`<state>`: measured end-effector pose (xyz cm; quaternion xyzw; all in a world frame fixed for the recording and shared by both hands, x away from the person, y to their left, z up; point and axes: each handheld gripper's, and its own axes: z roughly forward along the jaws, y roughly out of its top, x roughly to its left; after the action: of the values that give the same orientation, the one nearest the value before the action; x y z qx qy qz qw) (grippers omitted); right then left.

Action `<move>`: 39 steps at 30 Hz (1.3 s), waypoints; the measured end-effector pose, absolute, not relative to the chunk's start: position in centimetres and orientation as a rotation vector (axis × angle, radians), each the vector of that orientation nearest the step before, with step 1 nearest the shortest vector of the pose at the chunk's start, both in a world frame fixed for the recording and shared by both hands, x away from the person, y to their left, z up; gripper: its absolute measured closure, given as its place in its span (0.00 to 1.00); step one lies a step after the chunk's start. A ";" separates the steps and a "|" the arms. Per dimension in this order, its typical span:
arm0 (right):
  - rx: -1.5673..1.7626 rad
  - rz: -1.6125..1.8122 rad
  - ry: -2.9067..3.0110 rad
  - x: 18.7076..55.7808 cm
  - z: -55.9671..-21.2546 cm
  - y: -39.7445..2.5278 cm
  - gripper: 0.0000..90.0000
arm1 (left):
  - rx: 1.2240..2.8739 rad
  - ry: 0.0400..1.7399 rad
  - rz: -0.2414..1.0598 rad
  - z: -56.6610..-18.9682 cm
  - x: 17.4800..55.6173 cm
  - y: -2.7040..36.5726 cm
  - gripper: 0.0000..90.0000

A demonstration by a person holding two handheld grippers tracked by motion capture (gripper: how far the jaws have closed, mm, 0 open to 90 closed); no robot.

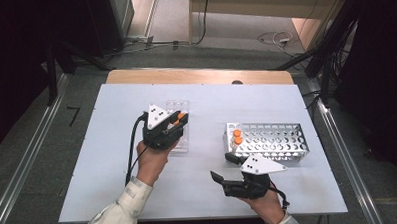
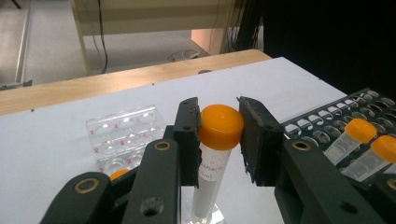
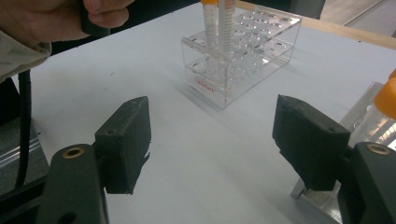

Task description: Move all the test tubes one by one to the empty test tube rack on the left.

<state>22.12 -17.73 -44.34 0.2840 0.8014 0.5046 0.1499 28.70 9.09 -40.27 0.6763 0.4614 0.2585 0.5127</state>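
Mid-transfer: left gripper (image 2: 219, 140) clamped on orange-capped tube (image 2: 212, 158) at clear rack (image 2: 123, 135), right gripper (image 3: 212, 140) idle, jaws wide; next needed straight lift toward metal rack (image 1: 277, 139).

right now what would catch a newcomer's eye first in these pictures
The orange-capped tube clamped at its cap in the left gripper, above the clear plastic rack. Then the metal rack at the table's right, with two more orange-capped tubes at its left end, and the right gripper, fingers wide apart, nearby.
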 end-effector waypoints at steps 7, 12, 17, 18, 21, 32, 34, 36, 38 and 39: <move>0.814 1.445 2.306 22.1 -44.4 -17.6 0.30 | 1.642 1.127 0.620 -41.4 28.7 9.0 0.76; 0.818 1.442 2.308 22.1 -44.5 -17.6 0.30 | 1.654 1.137 0.623 -42.1 28.7 8.8 0.76; 0.818 1.441 2.310 22.1 -44.5 -17.6 0.30 | 1.666 1.138 0.622 -42.6 28.7 8.7 0.76; 0.817 1.441 2.311 22.1 -44.5 -17.6 0.30 | 1.667 1.140 0.620 -42.7 28.7 8.6 0.76; 0.818 1.440 2.310 22.1 -44.5 -17.6 0.30 | 1.672 1.140 0.616 -42.7 28.7 8.6 0.74; 0.830 1.437 2.297 22.1 -44.4 -18.0 0.30 | 1.658 1.114 0.594 -42.0 27.7 8.6 0.59; 0.833 1.428 2.290 22.1 -44.4 -18.3 0.30 | 1.660 1.113 0.606 -41.8 27.3 8.6 0.50; 0.840 1.421 2.283 22.1 -44.5 -18.6 0.30 | 1.661 1.112 0.614 -41.7 26.9 8.5 0.43; 0.854 1.421 2.268 22.1 -44.5 -19.1 0.30 | 1.658 1.108 0.620 -41.6 26.4 8.4 0.36; 0.858 1.416 2.261 22.1 -44.4 -19.3 0.31 | 1.656 1.106 0.620 -41.5 26.2 8.4 0.33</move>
<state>22.08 -19.29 -44.44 0.3017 0.7952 0.4981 0.1688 26.18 8.39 -41.54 0.6859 0.4582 0.2569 0.5036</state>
